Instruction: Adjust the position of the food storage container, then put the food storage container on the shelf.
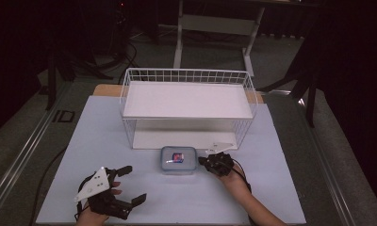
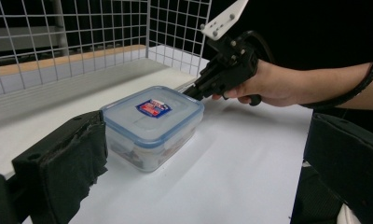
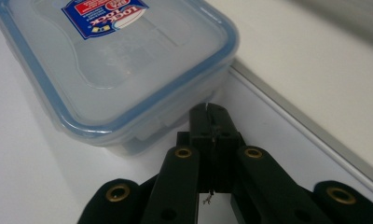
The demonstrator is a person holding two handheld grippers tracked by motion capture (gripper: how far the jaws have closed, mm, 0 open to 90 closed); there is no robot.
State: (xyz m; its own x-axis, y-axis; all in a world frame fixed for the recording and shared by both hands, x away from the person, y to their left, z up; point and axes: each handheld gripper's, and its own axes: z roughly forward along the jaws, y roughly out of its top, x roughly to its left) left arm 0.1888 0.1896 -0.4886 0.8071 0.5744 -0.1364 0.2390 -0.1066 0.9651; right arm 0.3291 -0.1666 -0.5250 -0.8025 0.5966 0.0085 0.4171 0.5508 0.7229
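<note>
Clear plastic box (image 2: 149,126): blue-rimmed lid, red-and-blue label. White wire-grid shelf rack (image 1: 186,75). White tabletop (image 1: 271,188). Black right gripper (image 3: 211,126), brass-coloured rivets.

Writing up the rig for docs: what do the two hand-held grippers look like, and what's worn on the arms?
Both grippers are black, each topped by a pale three-cornered plate with screw holes. The left gripper has broad black padded jaws. The right gripper has linked black bars with brass-coloured rivets. A black cable runs along the right forearm. Both forearms are bare, no sleeves or gloves.

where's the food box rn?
High view: the food box sits on the white table just in front of the wire rack, centre, with the shut right gripper at its right edge.
</note>
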